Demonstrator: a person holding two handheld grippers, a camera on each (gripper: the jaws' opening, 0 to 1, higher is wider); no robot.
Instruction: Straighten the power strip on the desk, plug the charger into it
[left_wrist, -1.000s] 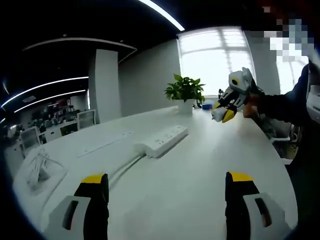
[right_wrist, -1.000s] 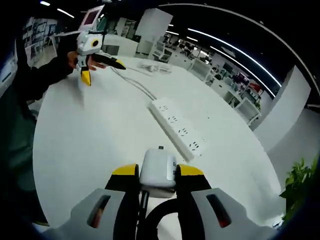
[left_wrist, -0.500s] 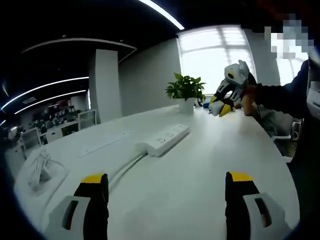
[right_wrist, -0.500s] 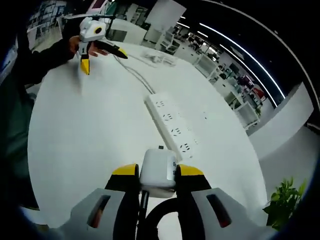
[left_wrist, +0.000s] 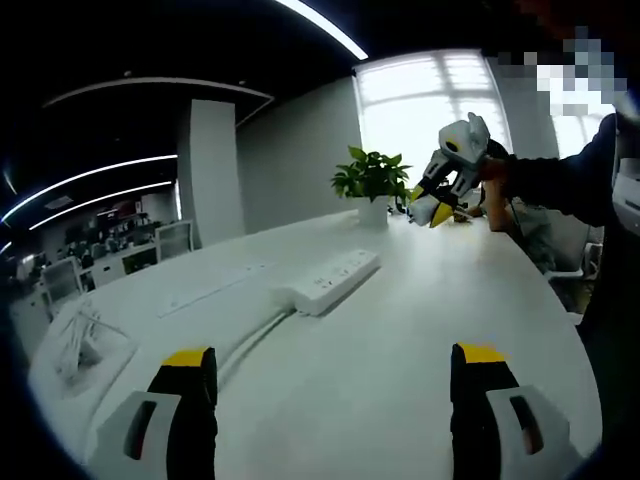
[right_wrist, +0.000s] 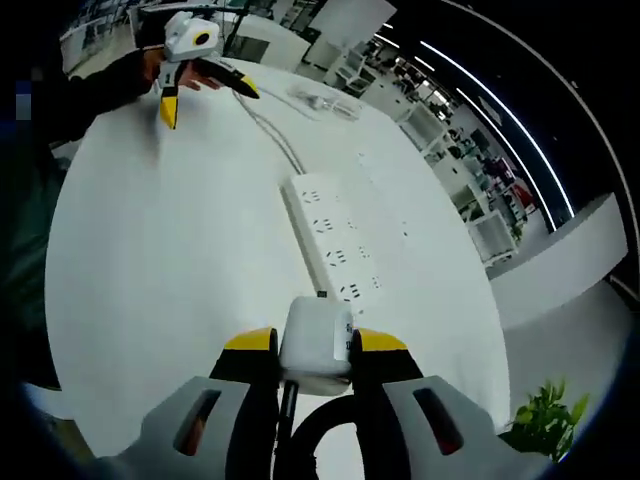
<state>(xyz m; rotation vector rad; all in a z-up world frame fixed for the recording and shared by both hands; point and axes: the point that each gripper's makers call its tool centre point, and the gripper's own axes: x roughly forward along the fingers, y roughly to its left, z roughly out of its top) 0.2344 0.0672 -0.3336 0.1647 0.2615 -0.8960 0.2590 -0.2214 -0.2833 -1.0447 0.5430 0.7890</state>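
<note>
Plug-in step under way: right gripper fingers clamp the white charger above the power strip on the tabletop; left gripper fingers spread, empty; next, align prongs with a socket.

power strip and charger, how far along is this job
Not plugged in yet. The power strip lies flat on the white desk with its sockets bare; whether it counts as straightened is hard to judge. In hand: the right gripper is shut on the white charger, held above the strip's near end. The left gripper is open above the desk. Left: pushing the charger into a socket.
</note>
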